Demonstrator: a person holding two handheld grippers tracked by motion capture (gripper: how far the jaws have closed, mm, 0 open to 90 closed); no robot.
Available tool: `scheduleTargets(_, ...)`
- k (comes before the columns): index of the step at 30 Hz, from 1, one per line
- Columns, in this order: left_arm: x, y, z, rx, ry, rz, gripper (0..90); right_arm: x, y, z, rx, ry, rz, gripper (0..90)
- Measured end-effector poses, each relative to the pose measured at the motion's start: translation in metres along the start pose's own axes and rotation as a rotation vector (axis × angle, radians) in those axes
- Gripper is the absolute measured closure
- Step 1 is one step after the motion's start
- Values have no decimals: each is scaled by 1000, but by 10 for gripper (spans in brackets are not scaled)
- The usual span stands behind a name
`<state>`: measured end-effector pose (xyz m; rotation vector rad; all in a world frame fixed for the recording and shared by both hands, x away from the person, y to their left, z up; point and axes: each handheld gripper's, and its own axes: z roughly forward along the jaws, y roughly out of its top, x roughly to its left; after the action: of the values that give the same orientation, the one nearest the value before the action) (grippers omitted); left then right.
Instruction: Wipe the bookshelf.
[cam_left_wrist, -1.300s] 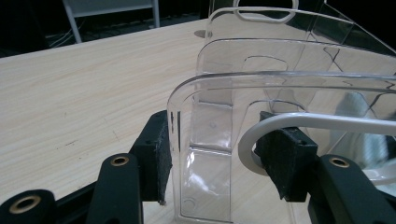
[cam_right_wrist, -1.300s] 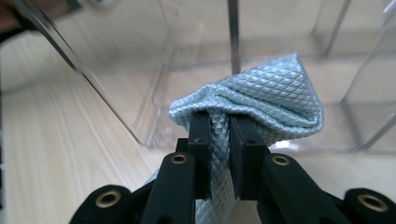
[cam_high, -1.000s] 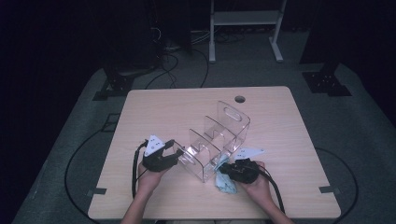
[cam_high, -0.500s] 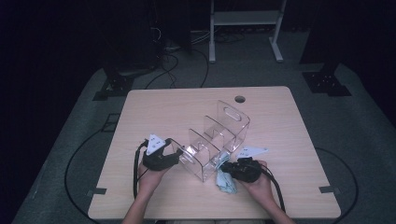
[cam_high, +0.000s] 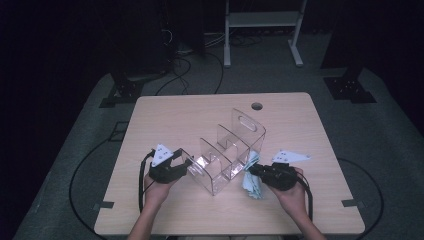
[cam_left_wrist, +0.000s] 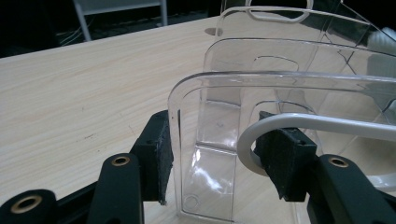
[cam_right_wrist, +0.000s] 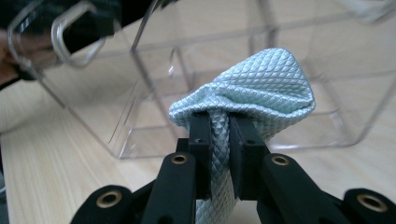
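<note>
The room around you is dark, with a white frame (cam_high: 262, 20) at the back and cables on the grey floor; only the pale wooden surface (cam_high: 175, 115) is lit, bare apart from a small round hole (cam_high: 257, 106) near its far edge.

The clear plastic organizer (cam_high: 231, 150) stands near the middle of the surface, between your hands. Expect it to be light, stiff and slick, likely to skid or tip if pushed, and prone to scratches. Your left hand-held gripper (cam_left_wrist: 217, 156) straddles its near end wall, pads either side; its jaws have just been closing, and the left pad sits just beside the wall without clearly pressing it. Take it by that wall or the cut-out handle at the far end.

Your right hand-held gripper (cam_right_wrist: 219, 140) is pinched tight on the pale blue quilted cloth (cam_right_wrist: 252, 88), just beside the organizer's side. The cloth is soft and limp; it will sag and bunch, so hold it by a gathered fold as now.
</note>
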<state>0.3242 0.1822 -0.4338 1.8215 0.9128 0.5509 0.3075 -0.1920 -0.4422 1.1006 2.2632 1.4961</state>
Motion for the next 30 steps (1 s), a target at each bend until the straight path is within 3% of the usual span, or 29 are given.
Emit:
scheduleTargets(5,1,-2,-3,-8,-34,19,466,-6,7,-1,-12,-25,-6,801)
scheduleTargets(15,1,-2,-2,-11,-38,11,466,-27,-14,41,117,-63,18,800)
scheduleTargets(17,1,-2,-2,-10,-38,11,466,-27,-15,40,120,-61,28,800)
scheduleTargets(20,1,-2,-1,-10,-37,13,466,-22,-6,28,64,-64,2,801)
scheduleTargets(22,1,-2,-1,-12,-37,11,467,-20,-1,25,56,-72,-11,801)
scheduleTargets(27,1,-2,-1,-10,-38,12,466,-28,-19,48,148,-65,24,798)
scheduleTargets(30,2,-2,-1,-11,-38,12,466,-29,-15,43,132,-63,26,799)
